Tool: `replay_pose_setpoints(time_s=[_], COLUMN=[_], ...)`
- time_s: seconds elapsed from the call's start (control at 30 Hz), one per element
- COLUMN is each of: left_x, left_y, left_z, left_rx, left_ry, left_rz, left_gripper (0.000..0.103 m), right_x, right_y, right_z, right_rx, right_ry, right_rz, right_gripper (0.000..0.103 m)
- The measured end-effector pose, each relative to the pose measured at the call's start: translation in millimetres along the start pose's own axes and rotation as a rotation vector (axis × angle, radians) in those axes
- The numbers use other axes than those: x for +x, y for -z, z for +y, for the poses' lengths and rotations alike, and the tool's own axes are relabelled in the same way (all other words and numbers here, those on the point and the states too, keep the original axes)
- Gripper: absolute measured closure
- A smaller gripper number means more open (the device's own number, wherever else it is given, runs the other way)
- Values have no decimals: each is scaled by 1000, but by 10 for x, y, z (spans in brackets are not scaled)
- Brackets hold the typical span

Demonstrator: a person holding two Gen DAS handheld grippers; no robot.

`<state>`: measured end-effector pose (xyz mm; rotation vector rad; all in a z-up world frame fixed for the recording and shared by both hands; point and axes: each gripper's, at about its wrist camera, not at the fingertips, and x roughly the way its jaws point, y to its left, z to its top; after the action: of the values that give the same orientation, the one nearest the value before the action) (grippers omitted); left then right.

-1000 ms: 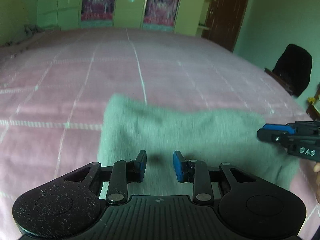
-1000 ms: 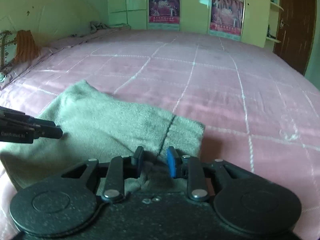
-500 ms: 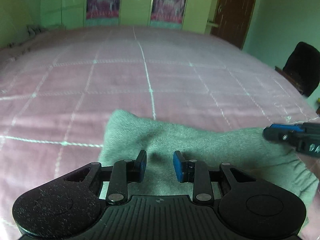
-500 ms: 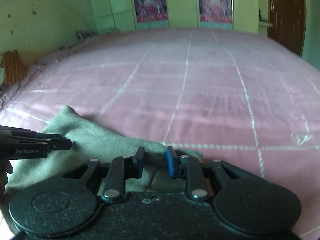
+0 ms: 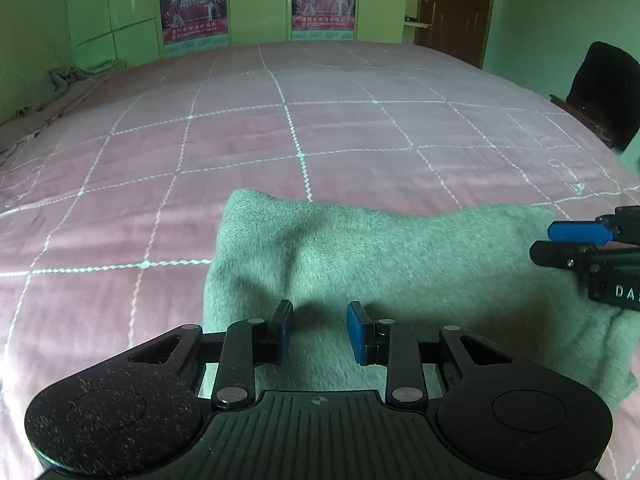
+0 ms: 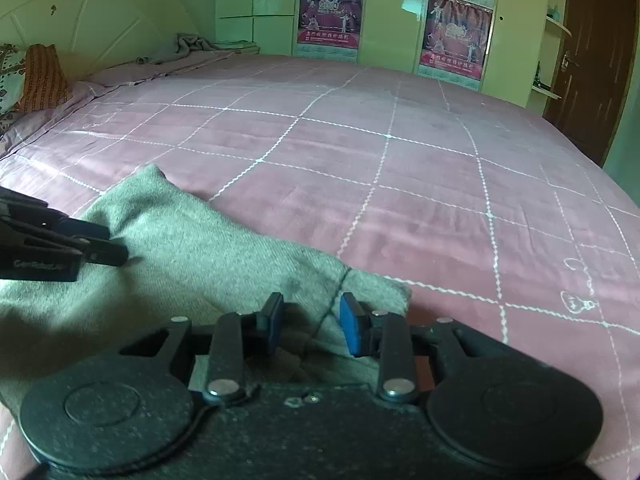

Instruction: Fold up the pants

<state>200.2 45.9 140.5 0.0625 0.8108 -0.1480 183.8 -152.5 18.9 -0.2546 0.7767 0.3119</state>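
The grey pants lie as a folded bundle on the near part of the pink quilted bed, their long axis running side to side between the two tools. The left gripper sits low over the bundle's left end, and the right gripper over the right end beside a seam. Both point forward along the bed, roughly level and side by side, so each is nearest its own end. On each, the jaws stand apart with cloth showing in the gap below; whether any pad touches the fabric cannot be told. Judging by this, the fold looks well along, and any next move would work across that side-to-side axis.
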Motion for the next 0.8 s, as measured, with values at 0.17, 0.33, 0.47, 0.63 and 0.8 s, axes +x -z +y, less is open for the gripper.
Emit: replay_pose_setpoints(time_s=[0.17,0.33,0.47,0.63,0.8], left_x=[-298,-446,-179,-424,-697], left_y=[73,110,239,319,516], left_z=[-57,-109,-116,-73,-30], left_rx=[25,29,44,5,-13], left_ry=[-7,-2,-5,-13,-30], left_rz=[-67,-90,61,-17,-81], left_gripper=[73,73,73,73,73], right_x=[-320,-505,-369,-445,-799], right_y=[14,92,201,247,320], right_z=[7,95,100,126,80], right_rx=[13,-6,10,-17,22], right_ry=[-12,-24,-20,-9,-29], right_rz=[-59,-94,-13,-21,-119], right_gripper=[72,72,72,72,72])
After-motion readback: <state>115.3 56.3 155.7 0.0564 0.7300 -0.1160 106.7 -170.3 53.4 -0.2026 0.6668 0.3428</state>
